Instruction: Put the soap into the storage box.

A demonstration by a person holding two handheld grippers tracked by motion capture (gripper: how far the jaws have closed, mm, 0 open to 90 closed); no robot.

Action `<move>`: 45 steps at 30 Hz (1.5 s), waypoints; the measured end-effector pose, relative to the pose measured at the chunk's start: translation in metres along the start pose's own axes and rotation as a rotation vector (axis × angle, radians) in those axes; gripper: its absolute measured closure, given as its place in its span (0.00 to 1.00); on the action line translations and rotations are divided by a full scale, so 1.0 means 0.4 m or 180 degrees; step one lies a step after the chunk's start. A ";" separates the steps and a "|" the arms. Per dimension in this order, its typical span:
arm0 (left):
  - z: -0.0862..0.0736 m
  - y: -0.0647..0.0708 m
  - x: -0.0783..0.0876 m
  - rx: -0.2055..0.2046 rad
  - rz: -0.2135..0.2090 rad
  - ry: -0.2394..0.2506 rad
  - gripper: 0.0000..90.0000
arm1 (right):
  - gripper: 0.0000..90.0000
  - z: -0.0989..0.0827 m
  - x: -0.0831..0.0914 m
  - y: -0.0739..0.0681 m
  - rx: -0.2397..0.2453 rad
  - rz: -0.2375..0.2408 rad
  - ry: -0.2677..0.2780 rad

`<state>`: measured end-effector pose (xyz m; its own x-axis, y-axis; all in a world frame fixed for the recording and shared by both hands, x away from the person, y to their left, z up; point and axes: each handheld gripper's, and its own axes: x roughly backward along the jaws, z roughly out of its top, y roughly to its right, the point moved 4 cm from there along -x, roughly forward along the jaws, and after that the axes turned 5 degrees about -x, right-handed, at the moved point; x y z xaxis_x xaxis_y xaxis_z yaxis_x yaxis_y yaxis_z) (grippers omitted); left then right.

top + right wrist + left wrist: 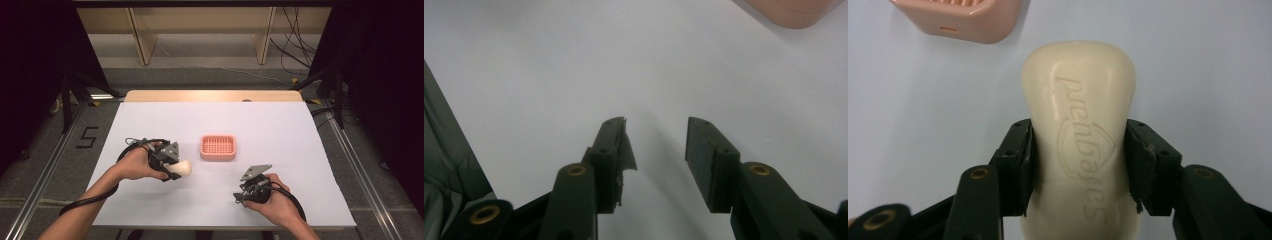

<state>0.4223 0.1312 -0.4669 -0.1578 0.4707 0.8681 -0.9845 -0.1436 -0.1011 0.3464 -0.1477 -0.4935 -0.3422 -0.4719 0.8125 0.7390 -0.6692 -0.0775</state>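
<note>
The left hand-held gripper (1079, 165) has its pads pressed against both flanks of a cream bar of soap (1080, 130), so the pickup looks done. In the left gripper view the bar stands lengthwise between the jaws, its embossed lettering facing the camera, and its far end pokes out well past the pads. In the high view the soap (183, 168) sits left of centre, jutting from the left hand-held gripper (172, 165) toward the middle of the frame; whether it rests on the white surface (280, 130) or is just clear of it I cannot tell.

The pink soap dish (218, 147) lies near the middle of the high view, a little up and right of the bar, and its ribbed bed holds nothing. Placing the soap there is, by my reading, what remains (a short carry, then a release).

The right hand-held gripper (656, 150) hangs with its jaws parted over bare surface, nothing between them; it sits lower right in the high view (247, 192), well apart from the dish.
</note>
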 end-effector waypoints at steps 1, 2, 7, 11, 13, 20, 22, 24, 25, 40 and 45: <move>0.001 -0.001 -0.001 -0.0002 0.0004 0.0005 0.54 | 0.66 -0.001 0.001 -0.003 -0.0065 -0.0009 -0.0013; 0.001 -0.001 -0.001 -0.0002 0.0004 0.0005 0.54 | 0.66 -0.001 0.001 -0.003 -0.0065 -0.0009 -0.0013; 0.009 -0.006 -0.001 -0.0017 0.0010 -0.0008 0.54 | 0.66 -0.001 0.002 -0.002 -0.0080 -0.0016 -0.0015; 0.017 -0.011 0.000 -0.0019 0.0025 0.0018 0.54 | 0.66 -0.002 -0.001 0.000 -0.0062 -0.0038 0.0035; 0.020 -0.013 -0.001 -0.0018 0.0029 0.0023 0.54 | 0.66 -0.002 0.003 0.000 -0.0075 -0.0015 -0.0005; 0.028 -0.019 -0.007 -0.0027 0.0031 0.0036 0.54 | 0.66 -0.003 0.005 0.002 -0.0076 -0.0010 -0.0003; 0.031 -0.022 -0.008 -0.0041 0.0045 0.0038 0.54 | 0.66 -0.003 0.003 0.002 -0.0087 -0.0025 0.0025; 0.032 -0.024 -0.008 -0.0041 0.0053 0.0042 0.54 | 0.66 -0.003 0.009 -0.004 -0.0207 0.0004 -0.0038; 0.032 -0.024 -0.008 -0.0041 0.0053 0.0042 0.54 | 0.66 -0.003 0.009 -0.004 -0.0207 0.0004 -0.0038; 0.051 -0.034 -0.013 -0.0018 0.0057 0.0115 0.54 | 0.66 -0.005 0.012 0.003 -0.0216 -0.0005 0.0022; 0.061 -0.047 -0.012 -0.0015 0.0066 0.0131 0.54 | 0.66 -0.009 0.012 0.014 -0.0240 -0.0007 0.0041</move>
<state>0.4433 0.1104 -0.4574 -0.1811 0.5030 0.8451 -0.9813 -0.1496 -0.1213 0.3470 -0.1559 -0.4920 -0.3517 -0.4775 0.8052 0.6926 -0.7114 -0.1193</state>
